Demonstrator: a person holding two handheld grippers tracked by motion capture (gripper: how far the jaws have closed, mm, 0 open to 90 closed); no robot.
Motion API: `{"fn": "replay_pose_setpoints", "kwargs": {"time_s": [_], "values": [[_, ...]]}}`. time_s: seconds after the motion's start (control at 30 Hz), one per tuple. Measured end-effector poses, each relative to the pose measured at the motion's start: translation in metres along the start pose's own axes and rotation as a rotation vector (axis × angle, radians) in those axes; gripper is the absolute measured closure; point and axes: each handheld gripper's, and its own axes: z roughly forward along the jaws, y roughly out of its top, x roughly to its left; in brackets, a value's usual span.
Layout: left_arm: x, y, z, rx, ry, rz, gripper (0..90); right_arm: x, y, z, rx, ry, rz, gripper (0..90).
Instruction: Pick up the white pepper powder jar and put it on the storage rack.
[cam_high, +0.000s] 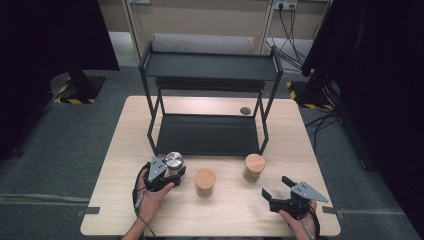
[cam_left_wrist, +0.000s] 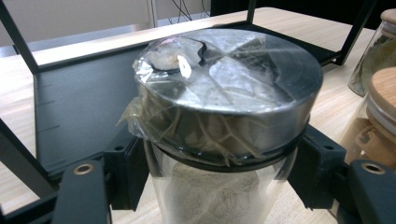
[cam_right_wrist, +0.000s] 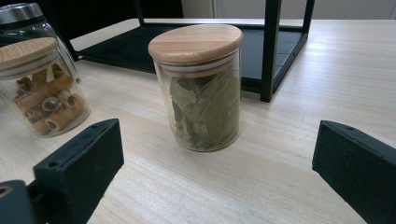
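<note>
The left gripper (cam_high: 167, 172) had its fingers (cam_left_wrist: 128, 172) closed on the metal-lidded jar (cam_left_wrist: 224, 140), pads pressed to the glass just under the lid on either side. That jar stood at the near left of the worktop (cam_high: 235, 210), just in front of the lower tray of the black shelf rack (cam_high: 207, 135). Gripping high under the rim probably made sense: the lid overhangs the glass and would stop the jar slipping down if it were lifted. A crumpled film of clear plastic lay over the lid and hung down one side, so the lid itself would have been a poor place to hold.

The right gripper (cam_high: 280, 190) rested at the near right of the worktop with its fingers (cam_right_wrist: 84, 158) spread wide and nothing between them. It pointed at the jar of dried leaves (cam_right_wrist: 203, 88), which stood apart from it near the rack's front right leg (cam_right_wrist: 271, 49), apparently lined up for a later grasp.

Between the two hands stood a third jar (cam_high: 205, 181), wood-lidded and filled with rolled bark sticks. It sat close beside the held jar, so a sideways move could have knocked it. The rack's front posts and the low rim of its tray would also have had to be cleared on the way onto either shelf.
</note>
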Motion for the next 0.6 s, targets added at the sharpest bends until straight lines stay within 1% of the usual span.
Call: {"fn": "replay_pose_setpoints", "kwargs": {"time_s": [0.2, 0.4, 0.6], "values": [[0.002, 0.004, -0.001, 0.002, 0.004, 0.001, 31.0, 0.0, 0.0, 0.0, 0.001, -0.001, 0.0, 2.5], [0.004, 0.009, 0.002, -0.014, 0.005, 0.0, 31.1, 0.0, 0.0, 0.0, 0.002, 0.0, 0.001, 2.5], [0.004, 0.014, 0.004, -0.016, 0.004, 0.004, 31.1, 0.0, 0.0, 0.0, 0.002, 0.0, -0.003, 2.5]]}}
